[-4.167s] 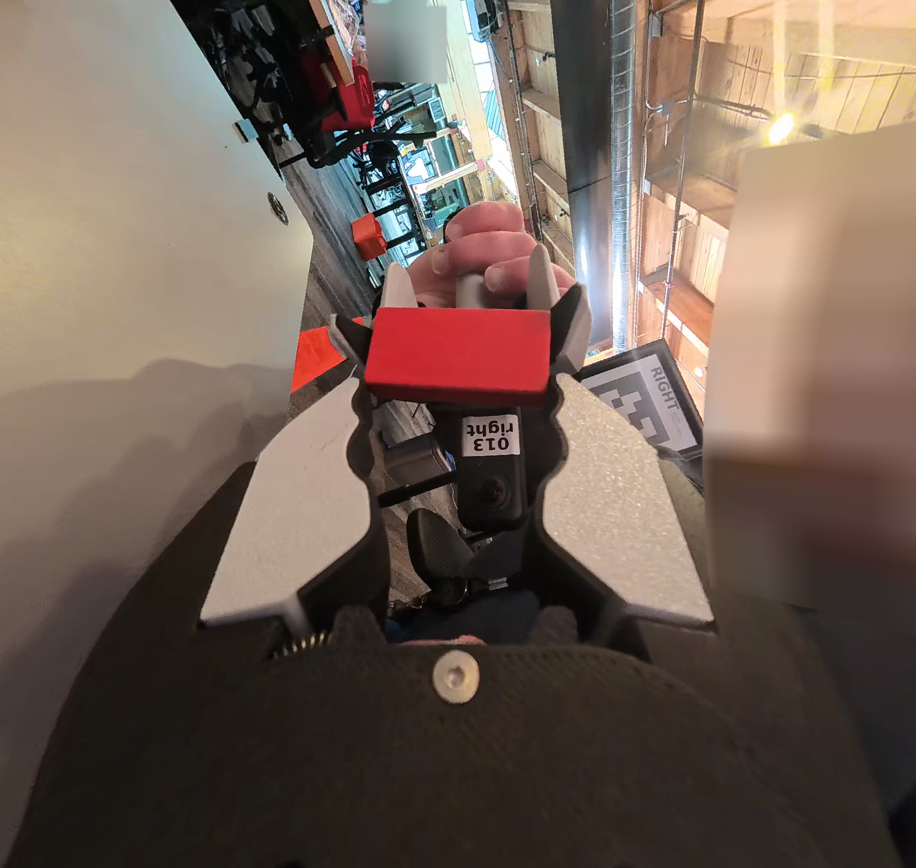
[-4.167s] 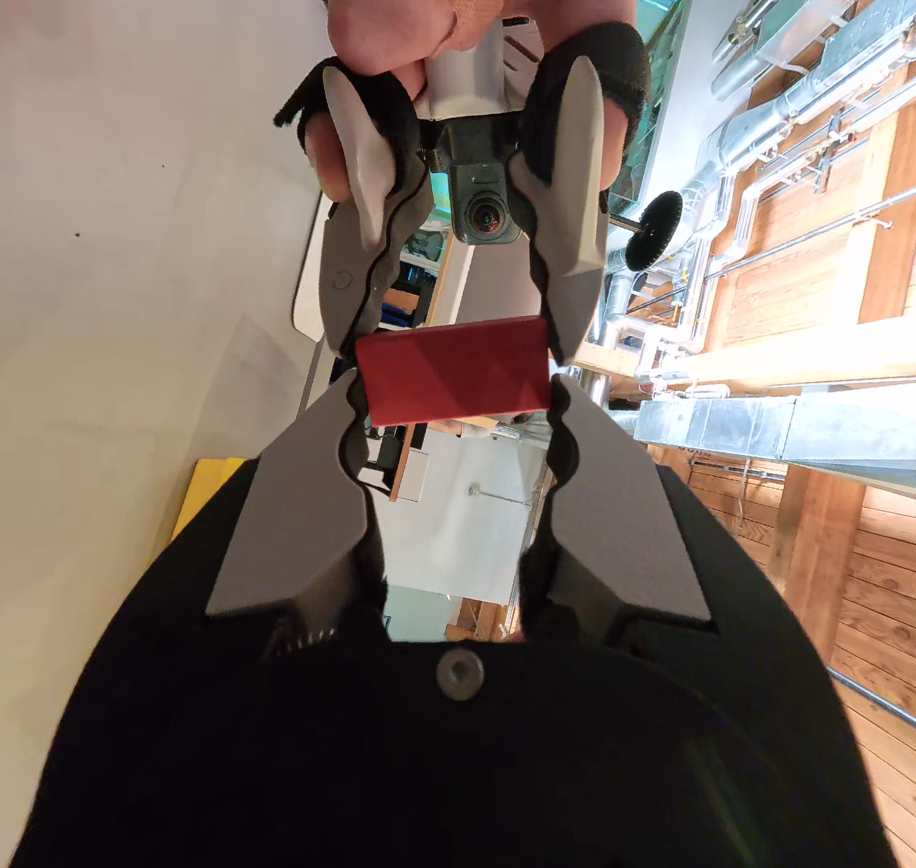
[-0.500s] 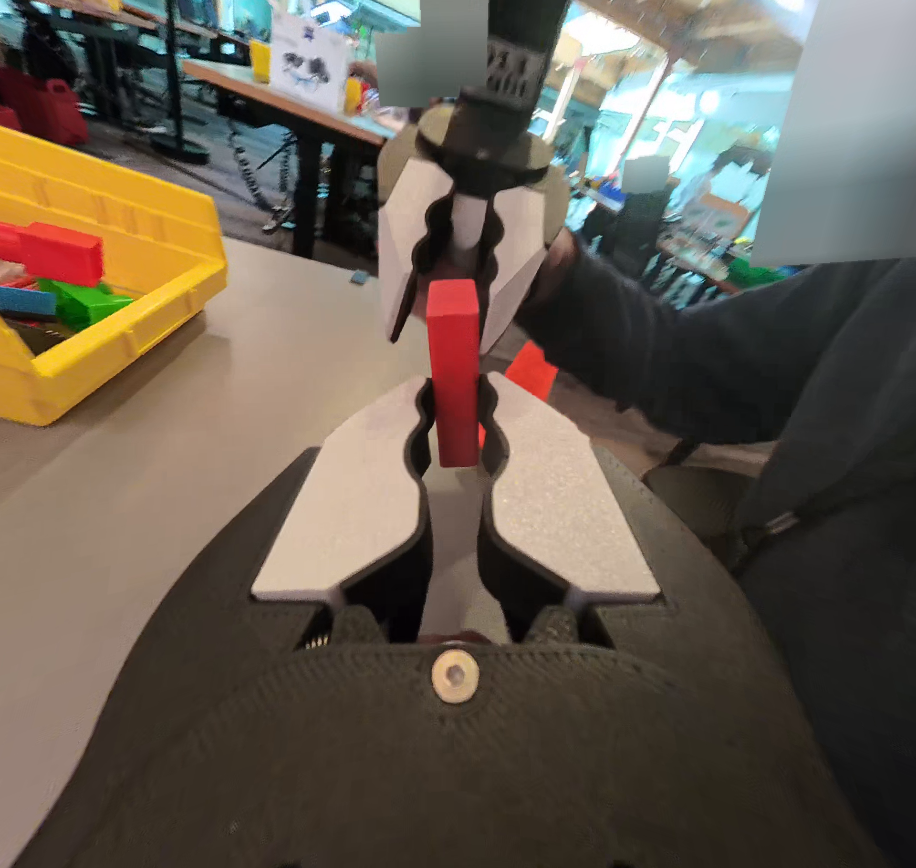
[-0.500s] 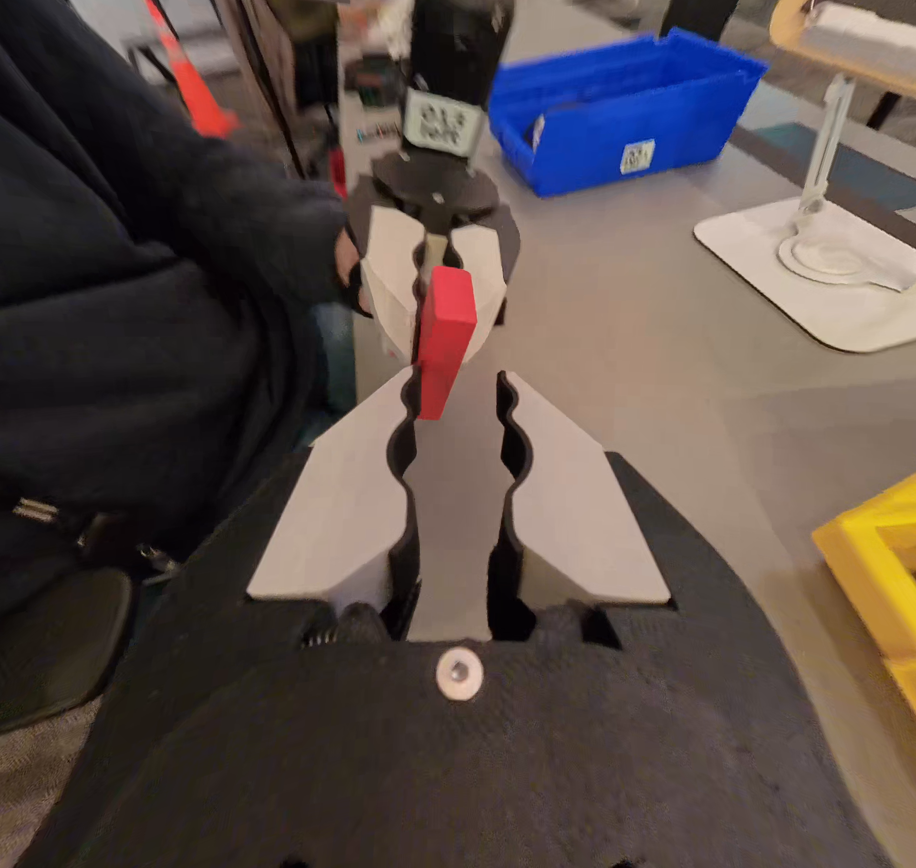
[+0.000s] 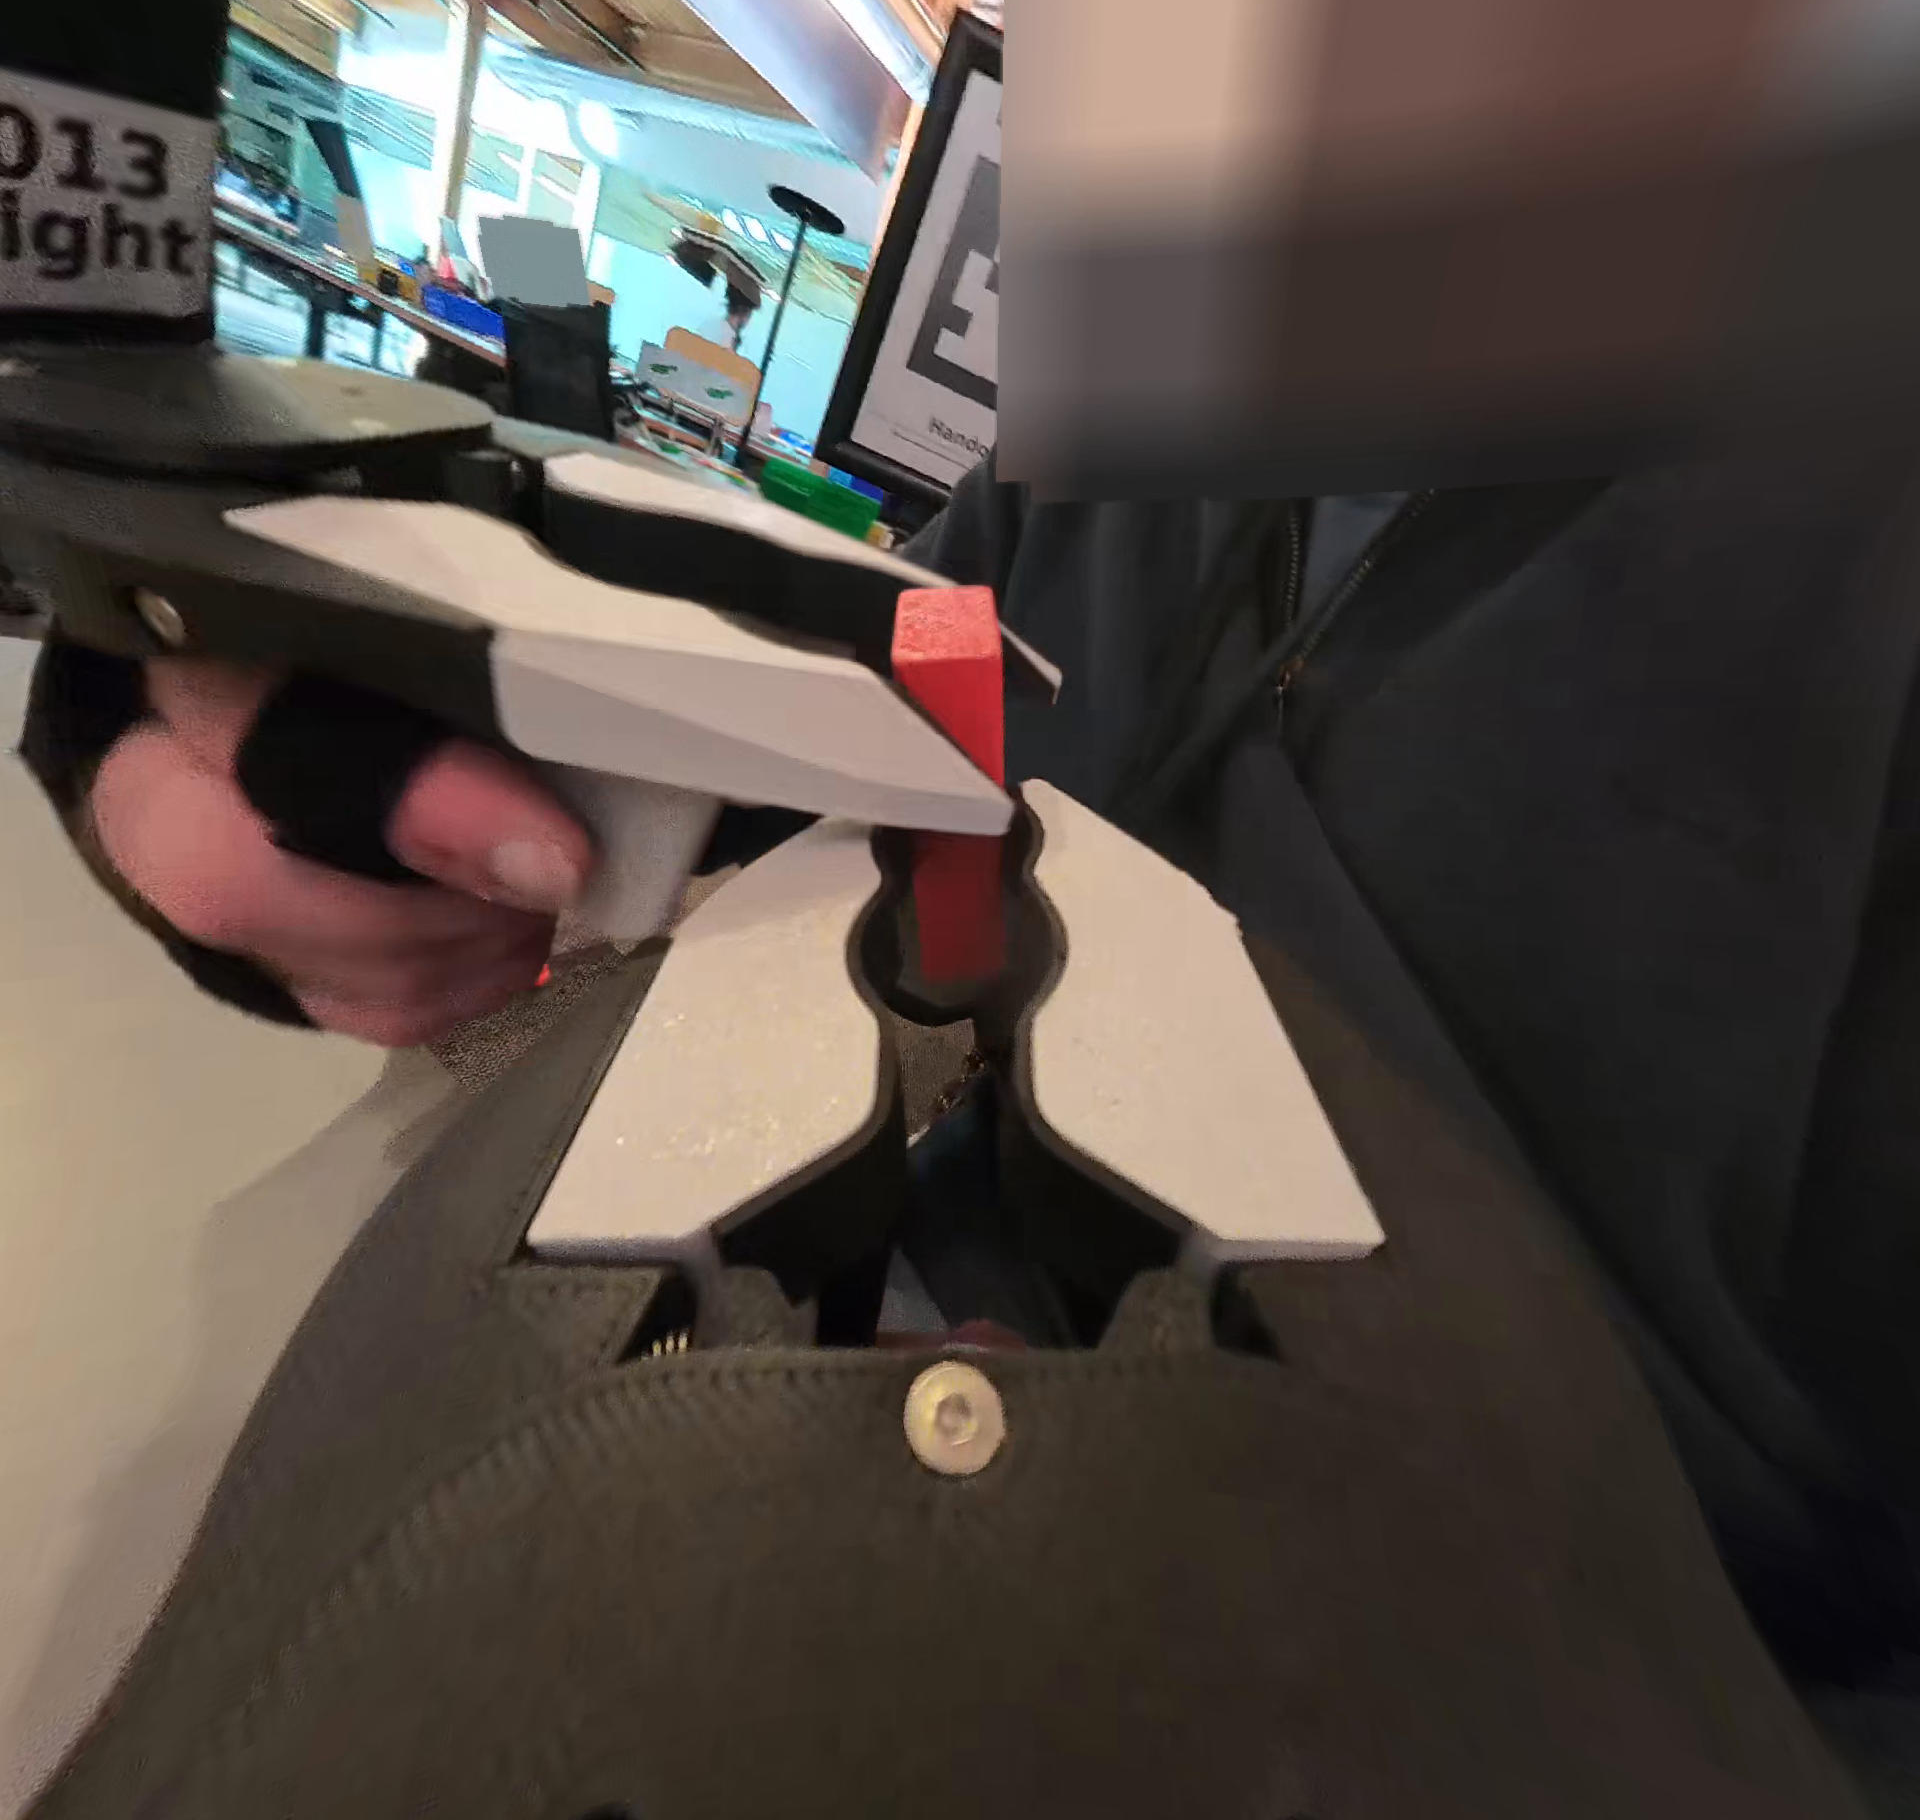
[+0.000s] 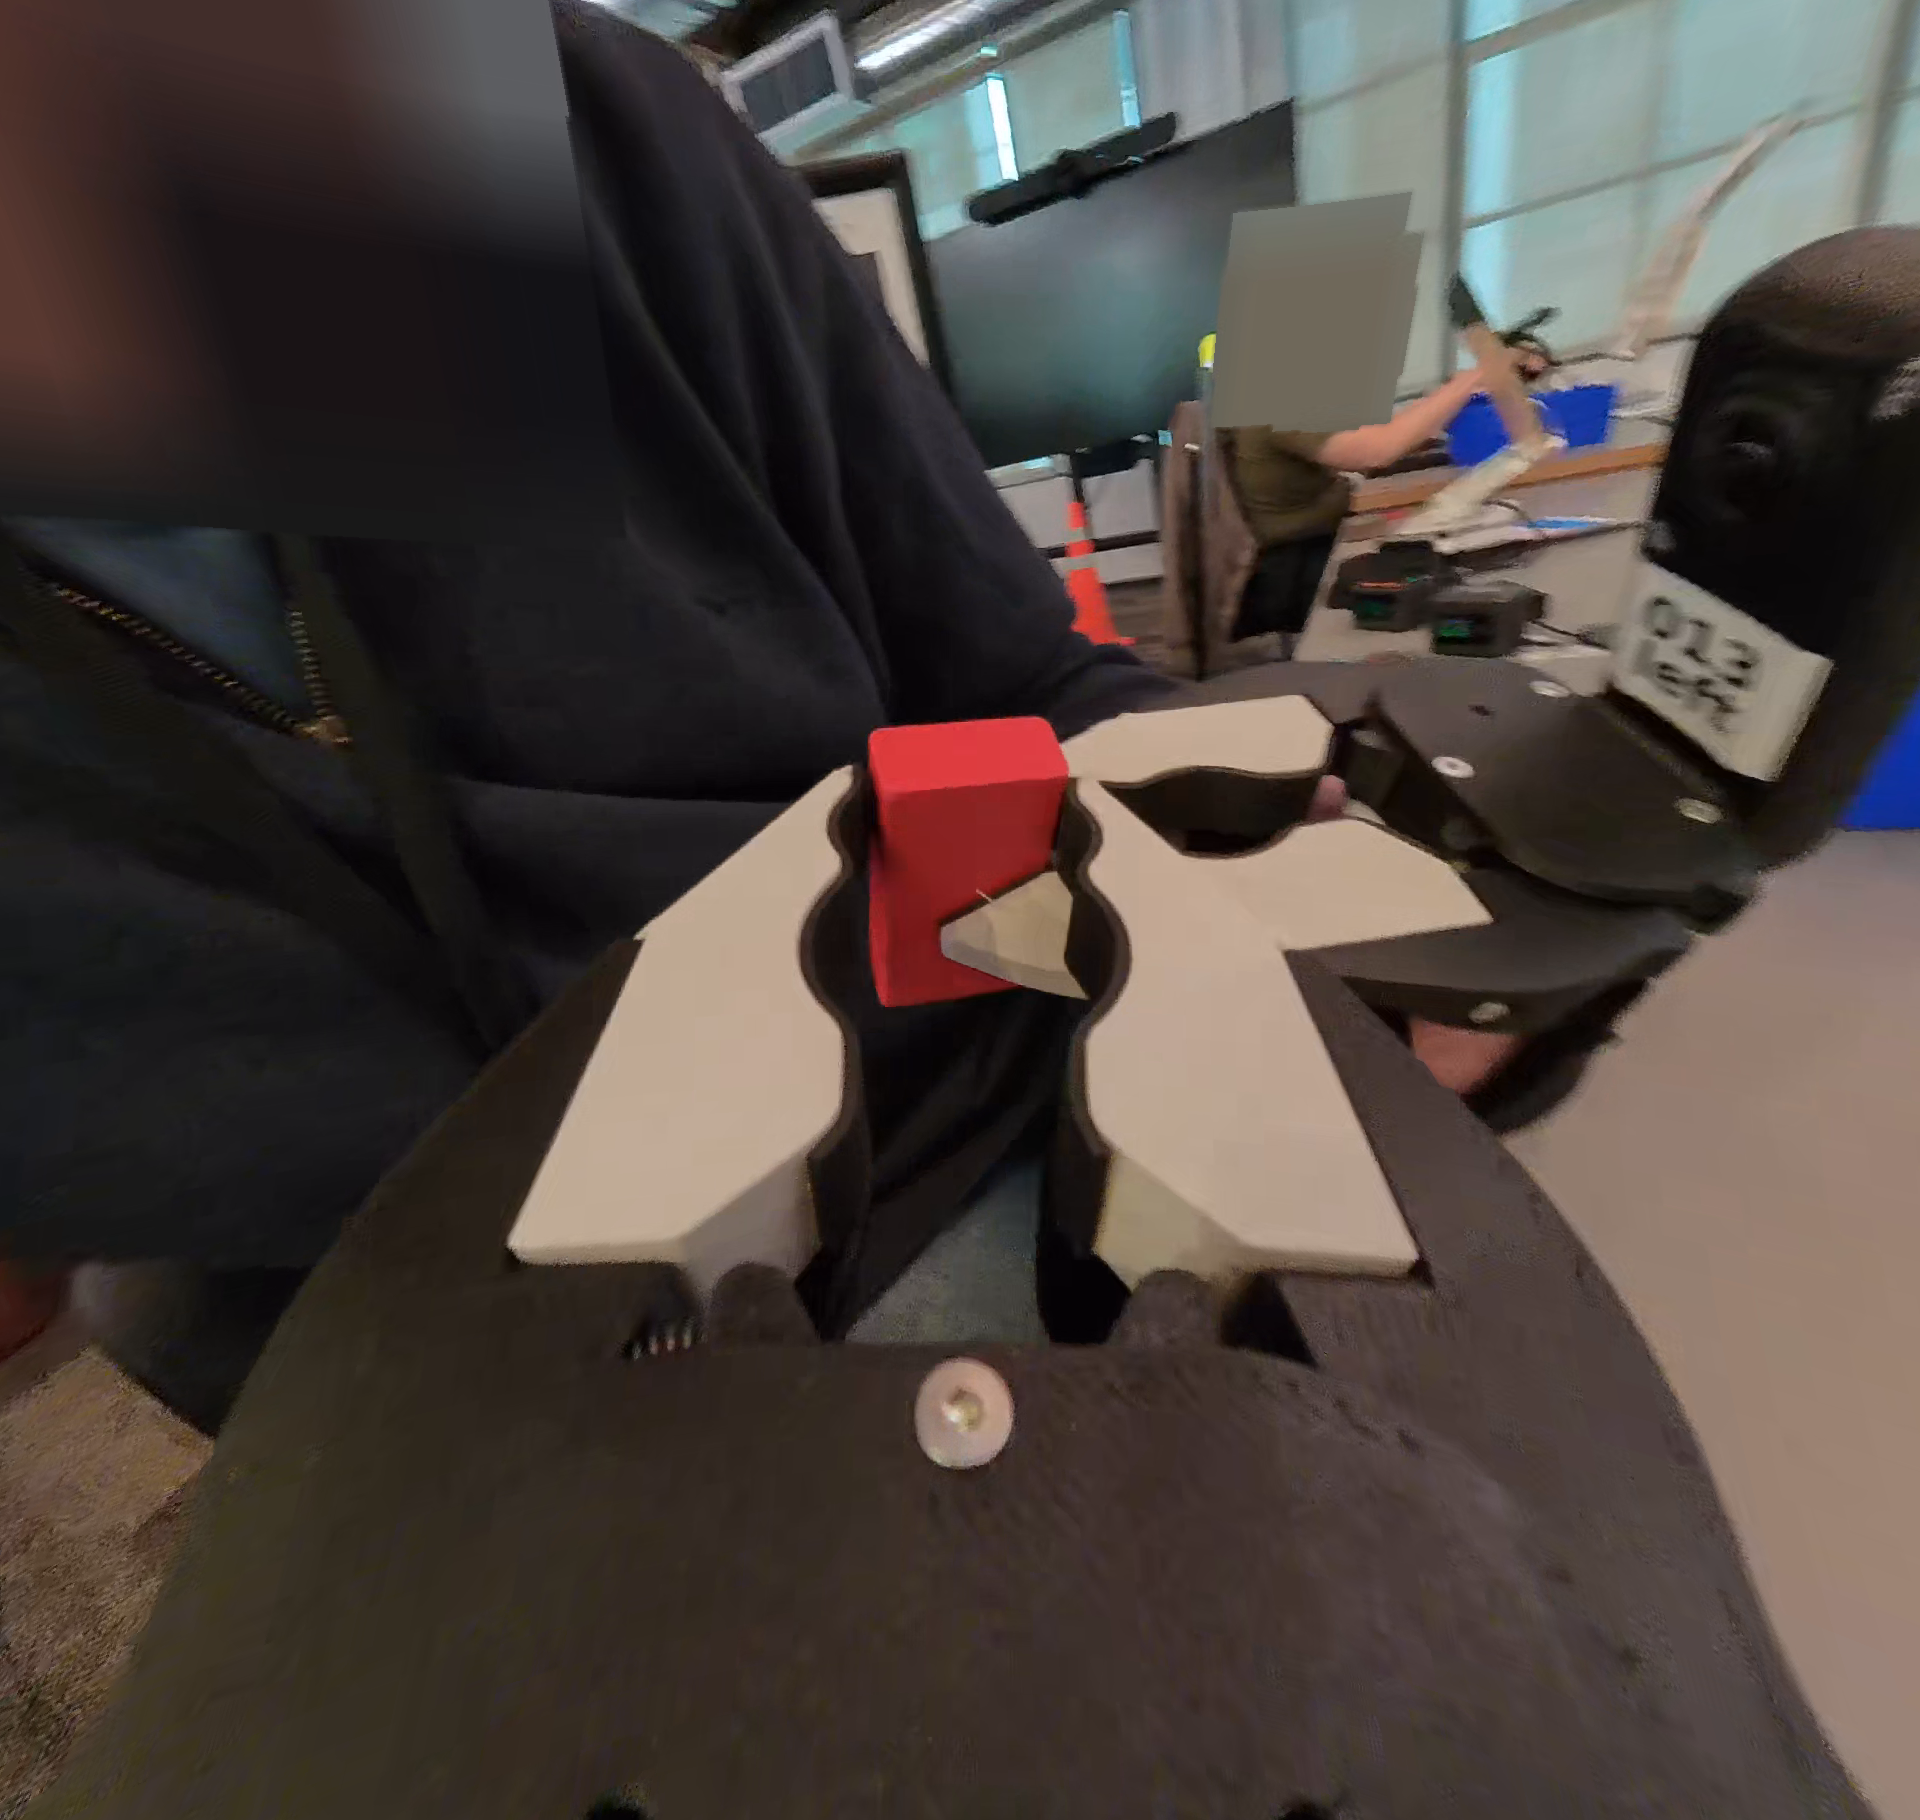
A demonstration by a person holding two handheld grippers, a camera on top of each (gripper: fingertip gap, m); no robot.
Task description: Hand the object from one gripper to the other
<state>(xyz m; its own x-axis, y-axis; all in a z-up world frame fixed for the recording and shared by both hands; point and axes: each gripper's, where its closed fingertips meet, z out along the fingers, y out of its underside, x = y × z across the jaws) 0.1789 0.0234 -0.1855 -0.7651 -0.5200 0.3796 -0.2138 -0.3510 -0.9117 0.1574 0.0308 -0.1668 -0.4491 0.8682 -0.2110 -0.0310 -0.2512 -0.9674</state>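
Though gripped, red block [image 5: 951, 814] upright.

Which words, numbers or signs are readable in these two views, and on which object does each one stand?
I do not quote writing; here is what bears it.
White label on the black post of the right gripper: readable print.
White tag on the left gripper: readable print.
Black-framed sign behind: large black pattern; the small line is cut off.

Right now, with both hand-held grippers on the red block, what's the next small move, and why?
Probably ease the left hand-held gripper open: the right hand-held gripper looks closed on the red block, so it seems able to carry it alone.
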